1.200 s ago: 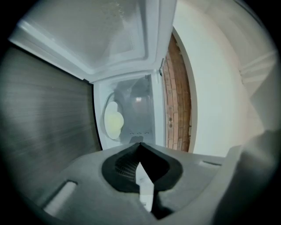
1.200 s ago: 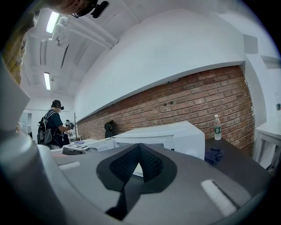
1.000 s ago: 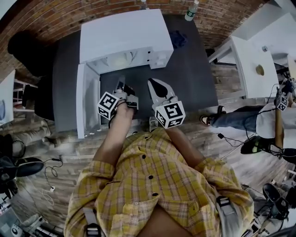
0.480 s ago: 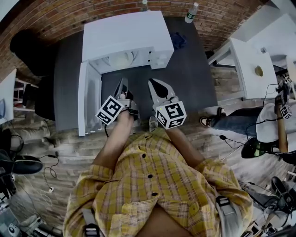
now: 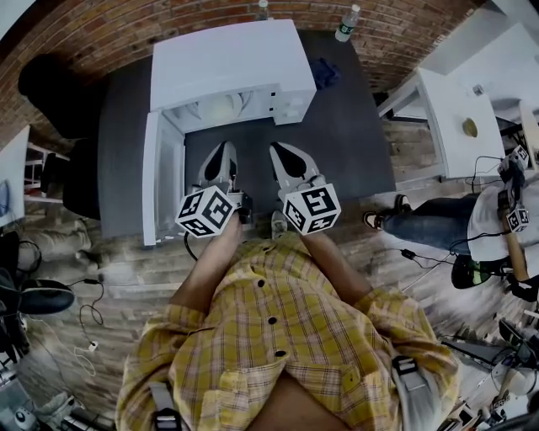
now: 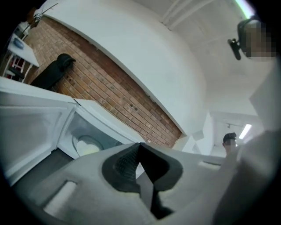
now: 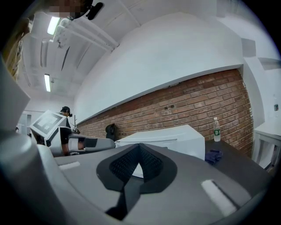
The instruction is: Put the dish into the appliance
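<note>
I judge the dish (image 5: 221,108) to be already inside the white appliance (image 5: 227,59), a pale round plate on the cavity floor. That makes shutting the door (image 5: 162,181), which stands swung wide at the left, the likely step in hand. My left hand-held gripper (image 5: 221,156) has its jaws pressed together on nothing, and my right hand-held gripper (image 5: 285,158) is the same. The 2 hover over the dark tabletop (image 5: 345,143) just in front of the opening. I would bring the left gripper round the door's outer face, push near its free edge and follow the arc gently, so the appliance does not slide. A dark blue cloth (image 5: 324,71) lies beside the appliance and a water bottle (image 5: 348,21) stands at the back, both clear of the door's swing. Another person (image 5: 438,215) stands well apart at the right.
</note>
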The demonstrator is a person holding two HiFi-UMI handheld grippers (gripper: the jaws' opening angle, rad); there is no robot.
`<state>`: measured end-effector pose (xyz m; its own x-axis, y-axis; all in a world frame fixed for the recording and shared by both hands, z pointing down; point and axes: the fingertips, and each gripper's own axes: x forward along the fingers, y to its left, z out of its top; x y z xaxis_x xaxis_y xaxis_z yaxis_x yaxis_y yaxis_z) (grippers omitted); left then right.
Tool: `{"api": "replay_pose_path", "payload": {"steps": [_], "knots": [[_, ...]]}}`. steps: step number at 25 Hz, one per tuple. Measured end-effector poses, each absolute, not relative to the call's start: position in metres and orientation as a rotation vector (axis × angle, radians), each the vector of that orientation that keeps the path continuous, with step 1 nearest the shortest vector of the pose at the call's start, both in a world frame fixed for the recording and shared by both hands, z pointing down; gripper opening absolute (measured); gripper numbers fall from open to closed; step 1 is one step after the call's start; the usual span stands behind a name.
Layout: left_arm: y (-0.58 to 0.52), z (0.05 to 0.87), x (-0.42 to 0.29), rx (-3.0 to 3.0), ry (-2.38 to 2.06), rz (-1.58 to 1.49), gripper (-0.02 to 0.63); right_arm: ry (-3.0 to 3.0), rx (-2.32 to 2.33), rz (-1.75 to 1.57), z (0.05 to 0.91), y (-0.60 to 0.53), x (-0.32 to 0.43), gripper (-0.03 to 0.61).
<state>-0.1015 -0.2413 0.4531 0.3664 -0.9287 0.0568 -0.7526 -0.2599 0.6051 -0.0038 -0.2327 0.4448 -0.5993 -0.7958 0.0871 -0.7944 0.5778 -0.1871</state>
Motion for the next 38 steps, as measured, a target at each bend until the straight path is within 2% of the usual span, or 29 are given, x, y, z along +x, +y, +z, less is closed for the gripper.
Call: {"api": "replay_pose_path", "payload": {"steps": [21,38], "knots": [[-0.204,0.425,-0.076,2.458,-1.687,-0.102,-0.002,2.758,-1.394,-0.254,0.431,-0.216,-0.002,0.005],[-0.193,0.419,-0.075,2.513,-1.745,-0.048,-0.002,2.759,-1.395,-0.201,0.426,-0.206,-0.005,0.003]]}}
